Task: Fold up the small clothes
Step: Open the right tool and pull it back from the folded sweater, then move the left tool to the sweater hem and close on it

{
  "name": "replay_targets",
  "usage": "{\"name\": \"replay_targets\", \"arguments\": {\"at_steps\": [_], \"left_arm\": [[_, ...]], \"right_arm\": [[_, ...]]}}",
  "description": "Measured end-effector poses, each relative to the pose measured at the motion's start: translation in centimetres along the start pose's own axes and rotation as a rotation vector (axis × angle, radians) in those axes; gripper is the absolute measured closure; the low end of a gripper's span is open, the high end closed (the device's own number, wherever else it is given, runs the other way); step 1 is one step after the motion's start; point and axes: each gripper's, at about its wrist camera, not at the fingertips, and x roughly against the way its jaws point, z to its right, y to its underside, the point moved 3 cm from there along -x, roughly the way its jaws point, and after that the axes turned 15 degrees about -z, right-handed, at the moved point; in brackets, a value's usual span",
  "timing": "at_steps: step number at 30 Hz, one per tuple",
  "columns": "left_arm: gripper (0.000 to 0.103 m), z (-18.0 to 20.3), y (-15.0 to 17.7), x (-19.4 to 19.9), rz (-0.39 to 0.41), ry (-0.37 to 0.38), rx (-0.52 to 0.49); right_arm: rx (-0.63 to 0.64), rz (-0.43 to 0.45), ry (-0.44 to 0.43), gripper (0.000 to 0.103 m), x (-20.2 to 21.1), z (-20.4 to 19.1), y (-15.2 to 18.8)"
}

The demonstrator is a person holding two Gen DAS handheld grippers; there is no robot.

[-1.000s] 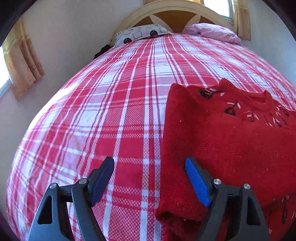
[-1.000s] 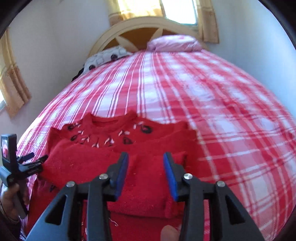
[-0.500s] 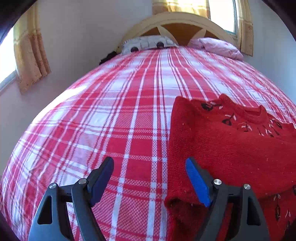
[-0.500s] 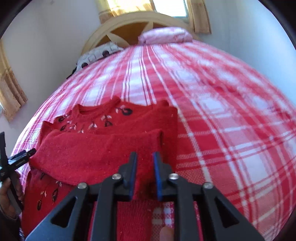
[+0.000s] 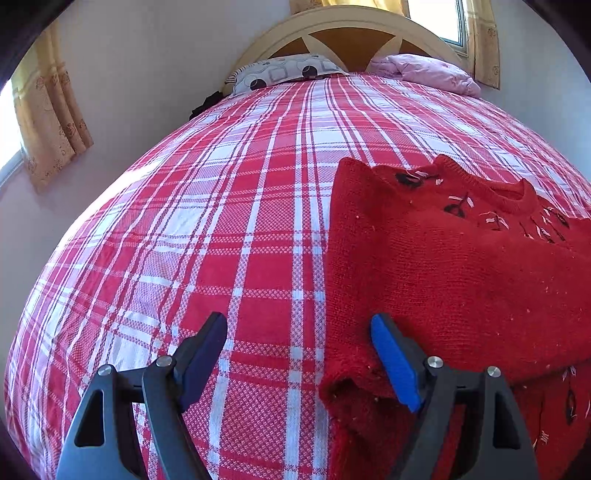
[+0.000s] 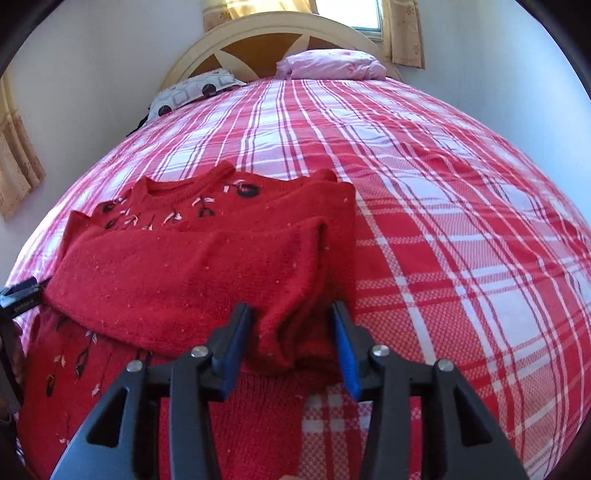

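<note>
The right gripper, jaws just parted and straddling but not pinching the folded sleeve, hovers over the red knitted sweater on the red-and-white plaid bedspread, while the left gripper gapes empty beside the sweater's opposite edge, seemingly ready for the next fold.

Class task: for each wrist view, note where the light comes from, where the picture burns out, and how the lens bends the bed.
Left wrist view: daylight enters through the window at top right, blown out to white; the bedspread bulges like a dome and the corners go black. Right wrist view: the window above the headboard is burnt out; same dome distortion; the sweater stays sharp.
</note>
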Motion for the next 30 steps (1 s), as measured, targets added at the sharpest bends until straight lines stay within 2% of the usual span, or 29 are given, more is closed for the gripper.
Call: {"name": "replay_targets", "arguments": {"at_steps": [2, 5, 12, 19, 22, 30], "left_arm": [[0.022, -0.1, 0.1, 0.1, -0.001, 0.008, 0.001], [0.022, -0.2, 0.4, 0.2, -0.004, 0.014, 0.001], [0.022, -0.5, 1.7, 1.0, -0.002, 0.008, -0.018], [0.022, -2.3, 6.6, 4.4, 0.015, 0.066, -0.007], [0.022, -2.4, 9.0, 4.6, -0.015, 0.077, -0.027], [0.022, -3.3, 14.1, 6.6, -0.031, 0.137, -0.014]], "right_arm": [[-0.017, 0.010, -0.012, 0.056, 0.5, 0.4, 0.2], [-0.048, 0.009, -0.013, 0.043, 1.2, 0.8, 0.8], [-0.084, 0.004, -0.048, 0.044, 1.4, 1.0, 2.0], [-0.045, 0.009, -0.047, 0.048, 4.0, 0.9, 5.0], [-0.065, -0.012, -0.080, 0.050, 4.7, 1.6, 6.7], [-0.075, -0.036, -0.128, 0.065, 6.1, 1.9, 11.3]]}}
